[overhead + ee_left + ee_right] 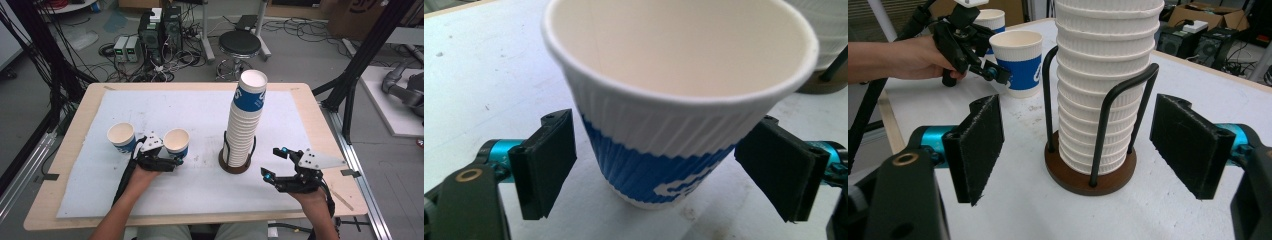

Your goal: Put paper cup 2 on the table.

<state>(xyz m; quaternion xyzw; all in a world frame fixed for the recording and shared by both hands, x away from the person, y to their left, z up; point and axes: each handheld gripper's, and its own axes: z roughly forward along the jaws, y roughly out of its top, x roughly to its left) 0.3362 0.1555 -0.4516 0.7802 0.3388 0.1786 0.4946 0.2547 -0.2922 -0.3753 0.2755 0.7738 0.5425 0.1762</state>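
On white mat [90, 190]: cup [674, 100] upright between left gripper [161, 151] pads, released, gaps both sides. Second cup [121, 136] just left. Right gripper [274, 162] agape, empty, beside stack [245, 120].

My right gripper [1075, 150] stands open before the stack of cups [1105, 75] in its wire holder [1090, 175]. Beyond, the left gripper [993, 70] sits beside a blue-banded cup [1018, 62].

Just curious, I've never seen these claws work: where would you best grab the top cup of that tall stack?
Probably the top cup by its ribbed wall just under the rim, from the side with the right claw: it stands upright, clear above the wire holder, and its sides are free.
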